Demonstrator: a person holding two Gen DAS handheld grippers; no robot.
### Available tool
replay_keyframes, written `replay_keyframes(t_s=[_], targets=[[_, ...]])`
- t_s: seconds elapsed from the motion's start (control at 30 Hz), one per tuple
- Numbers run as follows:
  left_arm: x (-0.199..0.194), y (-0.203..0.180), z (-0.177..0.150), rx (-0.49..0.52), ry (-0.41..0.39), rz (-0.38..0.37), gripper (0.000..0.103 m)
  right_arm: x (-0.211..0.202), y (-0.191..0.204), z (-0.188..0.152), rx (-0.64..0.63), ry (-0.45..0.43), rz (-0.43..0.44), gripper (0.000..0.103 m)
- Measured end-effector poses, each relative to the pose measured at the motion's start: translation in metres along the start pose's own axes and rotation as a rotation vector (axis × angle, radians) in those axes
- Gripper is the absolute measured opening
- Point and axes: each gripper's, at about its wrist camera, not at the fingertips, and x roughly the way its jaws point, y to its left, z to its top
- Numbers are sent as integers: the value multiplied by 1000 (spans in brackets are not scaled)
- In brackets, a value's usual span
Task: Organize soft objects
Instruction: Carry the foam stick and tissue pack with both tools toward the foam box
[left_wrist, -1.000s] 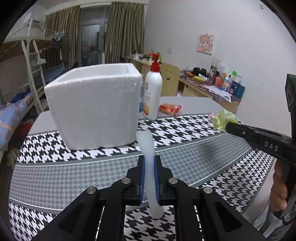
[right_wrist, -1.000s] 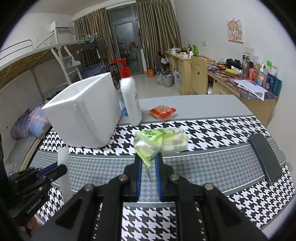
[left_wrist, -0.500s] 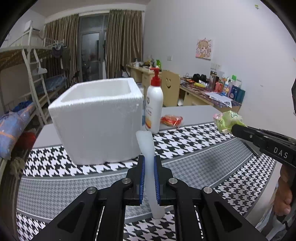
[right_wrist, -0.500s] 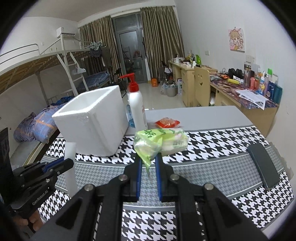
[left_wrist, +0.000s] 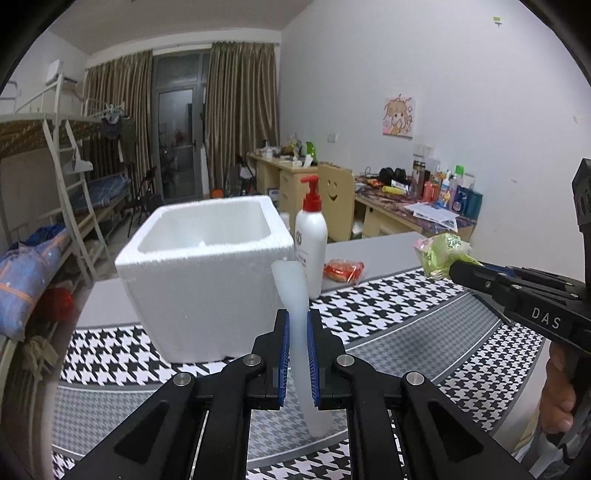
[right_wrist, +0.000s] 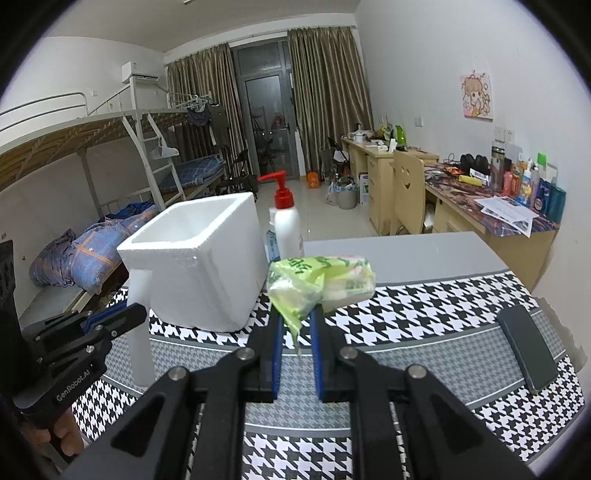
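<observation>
My left gripper (left_wrist: 296, 334) is shut on a translucent white soft tube (left_wrist: 293, 291) and holds it upright above the houndstooth table. The tube also shows in the right wrist view (right_wrist: 139, 325). My right gripper (right_wrist: 295, 321) is shut on a green tissue pack (right_wrist: 321, 282), held in the air; the pack also shows in the left wrist view (left_wrist: 441, 253). An open white foam box (left_wrist: 207, 273) stands just beyond both grippers and also shows in the right wrist view (right_wrist: 195, 258).
A white pump bottle with a red top (left_wrist: 311, 243) stands right of the box. A red snack packet (left_wrist: 343, 269) lies behind it. A dark phone (right_wrist: 526, 347) lies at the table's right edge. A bunk bed and desks are beyond.
Both grippers have risen with their objects, so the top opening of the foam box now shows. The box, bottle and packet have not moved.
</observation>
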Motion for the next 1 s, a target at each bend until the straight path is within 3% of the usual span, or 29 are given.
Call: replay_keyframes(t_s=[0.57, 0.87, 0.9, 1.0], targets=[[-14, 23, 29, 7, -81, 34, 10, -5, 41, 25, -94, -77, 30, 17], [-15, 35, 43, -3, -89, 18, 10, 11, 42, 19, -109, -18, 22, 18], [-15, 36, 45, -3, -92, 22, 10, 14, 44, 17, -123, -4, 20, 19], [-16, 38, 50, -3, -100, 25, 10, 21, 47, 12, -137, 21, 34, 50]])
